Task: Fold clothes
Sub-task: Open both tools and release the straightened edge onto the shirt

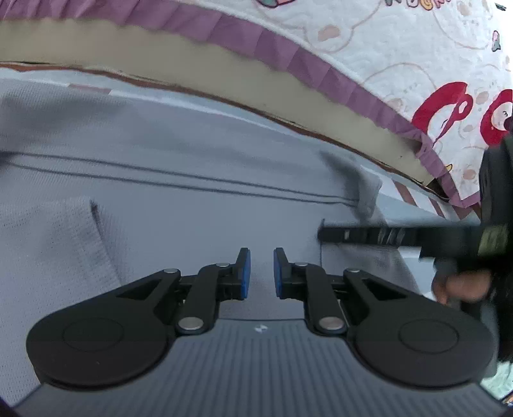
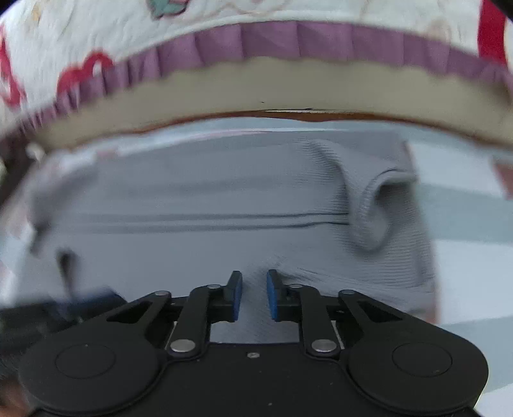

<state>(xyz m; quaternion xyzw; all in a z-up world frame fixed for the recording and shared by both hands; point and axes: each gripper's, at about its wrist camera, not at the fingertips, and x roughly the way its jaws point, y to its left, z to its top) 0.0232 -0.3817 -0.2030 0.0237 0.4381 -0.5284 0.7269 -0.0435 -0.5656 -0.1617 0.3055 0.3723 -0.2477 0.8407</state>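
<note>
1. Quilt [image 2: 96, 29], white with purple frill, hangs behind over a tan edge.
2. Grey garment [image 1: 179, 150] lies flat on the pale sheet [image 2: 465, 256], seam running across.
3. Left gripper [image 1: 262, 272]: jaws clenched on garment fabric.
4. Right gripper [image 2: 254, 295]: jaws pinching the garment's near edge, cloth puckered there.

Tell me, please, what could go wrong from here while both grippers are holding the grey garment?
1. The right gripper pinches only a small bunched ridge of the grey garment, so the cloth may slip out when lifted.
2. The left gripper has cloth between narrow jaws, but how much it grips is unclear; an uneven pull could skew the fold.
3. One end of the garment is curled over, and the crease may get folded in.
</note>
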